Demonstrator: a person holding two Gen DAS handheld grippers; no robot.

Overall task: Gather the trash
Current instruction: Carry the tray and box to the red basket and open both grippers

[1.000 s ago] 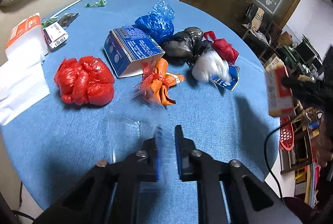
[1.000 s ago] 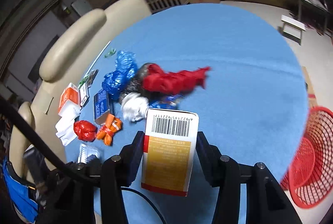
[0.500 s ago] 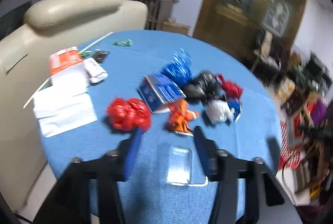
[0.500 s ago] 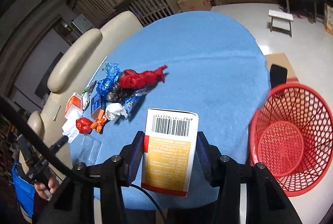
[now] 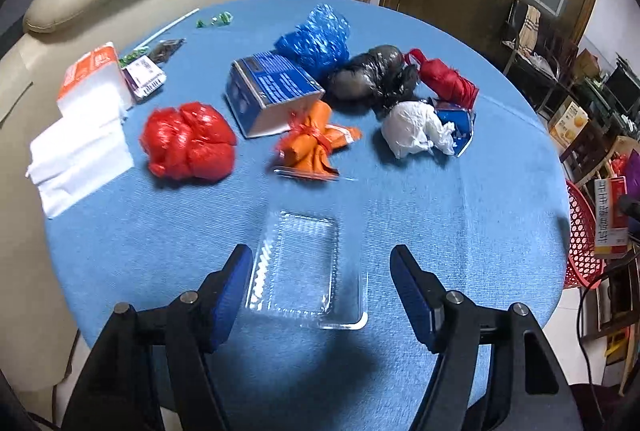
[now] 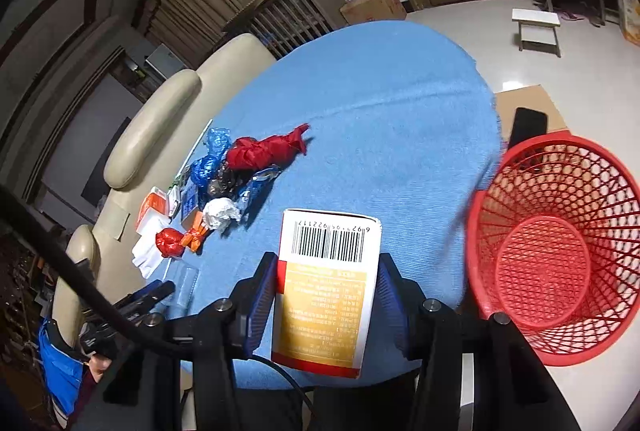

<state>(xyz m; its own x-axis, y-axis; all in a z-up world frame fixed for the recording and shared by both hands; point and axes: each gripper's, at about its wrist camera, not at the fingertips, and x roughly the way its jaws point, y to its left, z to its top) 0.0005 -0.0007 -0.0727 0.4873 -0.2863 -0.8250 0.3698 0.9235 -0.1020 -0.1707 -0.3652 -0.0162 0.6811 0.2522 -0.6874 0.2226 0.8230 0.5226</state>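
We see the right gripper (image 6: 326,295) clamping the box (image 6: 326,291) at lower centre, basket (image 6: 560,255) lower right (off-table). Left gripper (image 5: 320,295), jaws just opening, straddles the tray (image 5: 304,271). Releasing short risks missing the basket.

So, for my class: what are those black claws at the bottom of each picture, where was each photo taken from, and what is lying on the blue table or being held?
They are handheld grippers; a person carries one in each hand, each with a camera looking along its fingers. In the left view, the left gripper has just been opening, and a clear plastic tray lies on the blue table between its fingers, untouched. Beyond lie knotted bags and a blue box. In the right view, the right gripper clamps a barcoded carton beside a red basket on the floor.
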